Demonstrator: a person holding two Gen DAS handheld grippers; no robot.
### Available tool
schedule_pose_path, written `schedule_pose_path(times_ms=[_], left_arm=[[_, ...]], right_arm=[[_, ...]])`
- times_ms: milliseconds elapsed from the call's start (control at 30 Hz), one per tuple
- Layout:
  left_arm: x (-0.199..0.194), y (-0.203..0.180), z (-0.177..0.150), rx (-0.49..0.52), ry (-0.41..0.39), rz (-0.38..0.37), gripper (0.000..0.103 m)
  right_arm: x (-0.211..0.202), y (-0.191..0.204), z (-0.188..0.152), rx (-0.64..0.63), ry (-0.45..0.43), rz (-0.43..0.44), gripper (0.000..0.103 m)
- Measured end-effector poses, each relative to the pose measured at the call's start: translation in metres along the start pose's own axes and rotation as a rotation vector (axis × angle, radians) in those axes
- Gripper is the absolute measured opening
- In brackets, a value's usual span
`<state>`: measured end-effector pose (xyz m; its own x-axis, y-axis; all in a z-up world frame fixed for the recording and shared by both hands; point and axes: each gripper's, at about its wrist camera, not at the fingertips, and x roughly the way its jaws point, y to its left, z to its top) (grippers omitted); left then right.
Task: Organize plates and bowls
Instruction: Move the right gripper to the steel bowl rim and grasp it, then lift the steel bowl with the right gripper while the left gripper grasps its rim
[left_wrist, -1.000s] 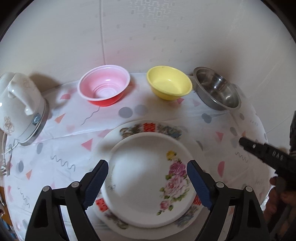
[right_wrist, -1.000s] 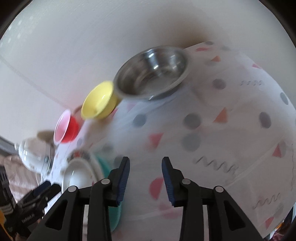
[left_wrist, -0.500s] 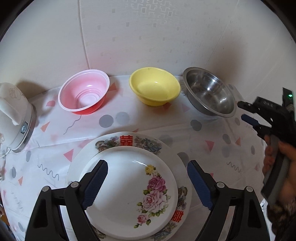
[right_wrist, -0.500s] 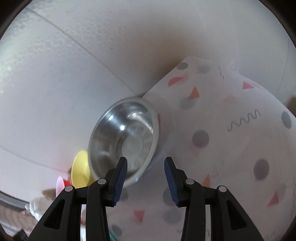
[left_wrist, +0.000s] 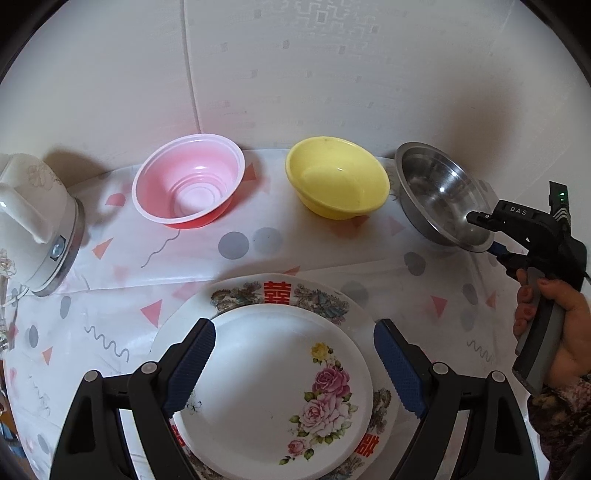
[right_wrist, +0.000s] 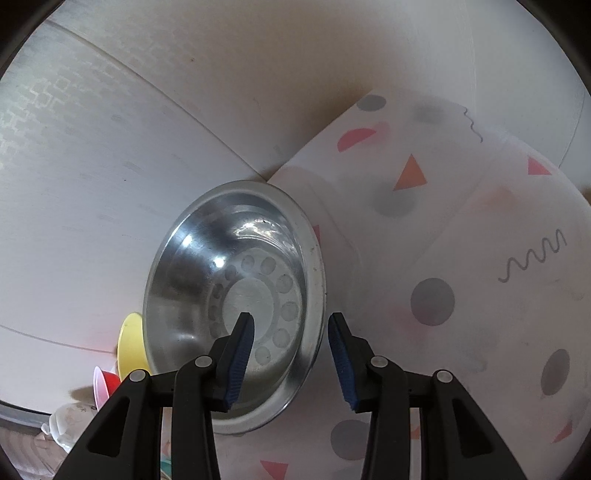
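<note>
**Plates stacked, bowls still loose**

Bottom of frame: left gripper (left_wrist: 291, 365) wide open, empty, over the stacked plates (left_wrist: 273, 391). Further back, pink bowl (left_wrist: 188, 184), yellow bowl (left_wrist: 338, 182) w/ steel bowl (right_wrist: 236, 302) unstacked; right gripper (right_wrist: 290, 356) jaws part-open astride its rim, not gripping yet imo.

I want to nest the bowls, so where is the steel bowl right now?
The steel bowl sits at the right end of the bowl row, beside the yellow bowl, against the wall. The right tool straddles its near rim.
</note>
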<state>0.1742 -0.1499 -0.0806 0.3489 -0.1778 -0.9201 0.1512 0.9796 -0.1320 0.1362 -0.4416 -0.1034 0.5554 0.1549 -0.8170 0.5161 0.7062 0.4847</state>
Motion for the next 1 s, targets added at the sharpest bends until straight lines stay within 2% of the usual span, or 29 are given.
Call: schedule_pose_path(times_ms=[100, 167, 433, 833, 1000], left_arm=[[0.002, -0.004, 0.002, 0.006, 0.0, 0.003, 0.088], [0.003, -0.007, 0.004, 0.01, 0.001, -0.001, 0.088], [0.009, -0.022, 0.011, 0.034, 0.012, -0.007, 0.088], [0.019, -0.052, 0.023, 0.105, 0.01, -0.005, 0.088], [0.024, -0.064, 0.028, 0.137, 0.008, -0.003, 0.088]], right_arm=[[0.004, -0.004, 0.0, 0.012, 0.008, 0.015, 0.041], [0.008, -0.005, 0.0, 0.014, 0.02, 0.021, 0.03], [0.002, -0.011, -0.007, -0.038, 0.027, 0.051, 0.017], [-0.015, -0.018, -0.023, -0.087, 0.022, 0.018, 0.017], [-0.019, -0.021, -0.028, -0.107, 0.03, 0.03, 0.017]])
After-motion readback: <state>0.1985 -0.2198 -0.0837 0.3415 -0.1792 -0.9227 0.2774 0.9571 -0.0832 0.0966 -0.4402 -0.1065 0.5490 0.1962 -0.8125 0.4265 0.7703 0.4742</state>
